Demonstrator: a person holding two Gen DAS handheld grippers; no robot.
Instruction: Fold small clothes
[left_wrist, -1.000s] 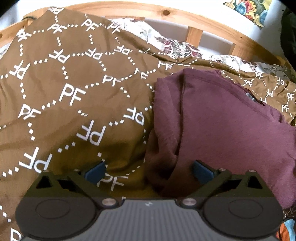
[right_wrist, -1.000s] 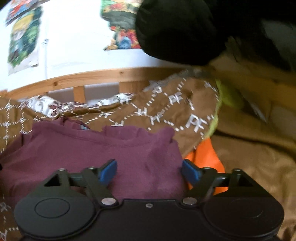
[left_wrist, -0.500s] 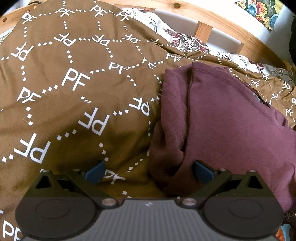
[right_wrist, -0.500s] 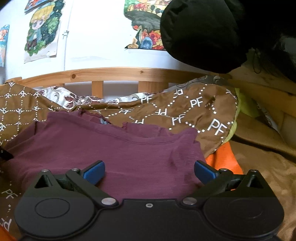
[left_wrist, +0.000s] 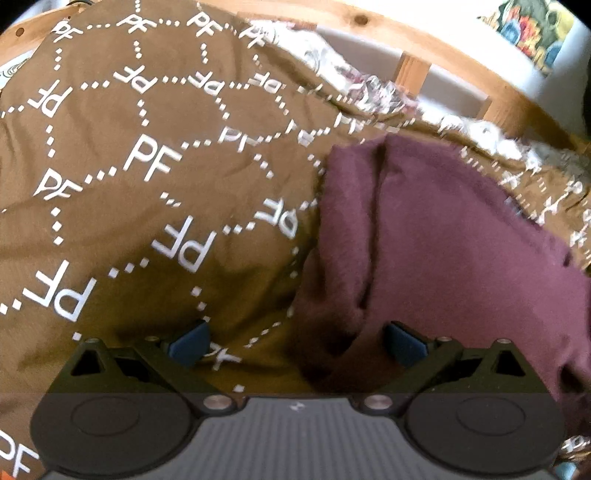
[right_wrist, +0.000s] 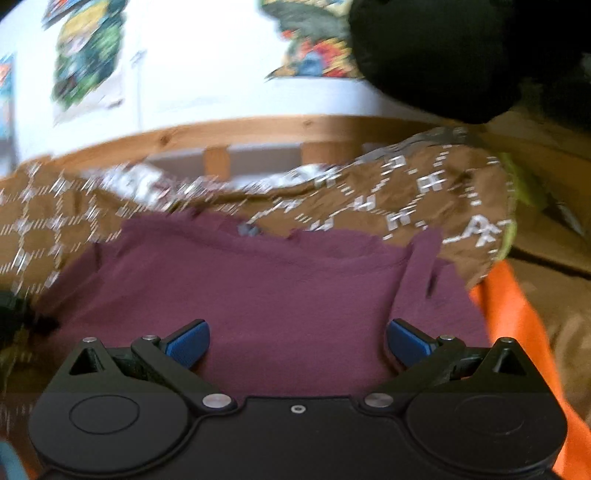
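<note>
A maroon garment (left_wrist: 443, 251) lies spread on a brown bedspread printed with white "PF" letters (left_wrist: 147, 166). Its left edge is bunched into folds (left_wrist: 332, 325). My left gripper (left_wrist: 295, 345) hovers over that bunched edge, jaws wide open, with the blue pads clear of the cloth. In the right wrist view the same maroon garment (right_wrist: 277, 295) fills the middle, its neckline toward the headboard. My right gripper (right_wrist: 297, 345) stands wide open above the garment's near part, holding nothing.
A wooden slatted headboard (right_wrist: 258, 133) runs along the back, with a white wall and colourful posters (right_wrist: 85, 62) behind. An orange cloth (right_wrist: 517, 317) lies to the right of the garment. A black object (right_wrist: 443, 55) hangs at the upper right.
The right gripper's jaws opened wider and it slid sideways over the garment, which now fills more of its view. The left view rolled slightly; its gripper stayed over the bunched edge.
</note>
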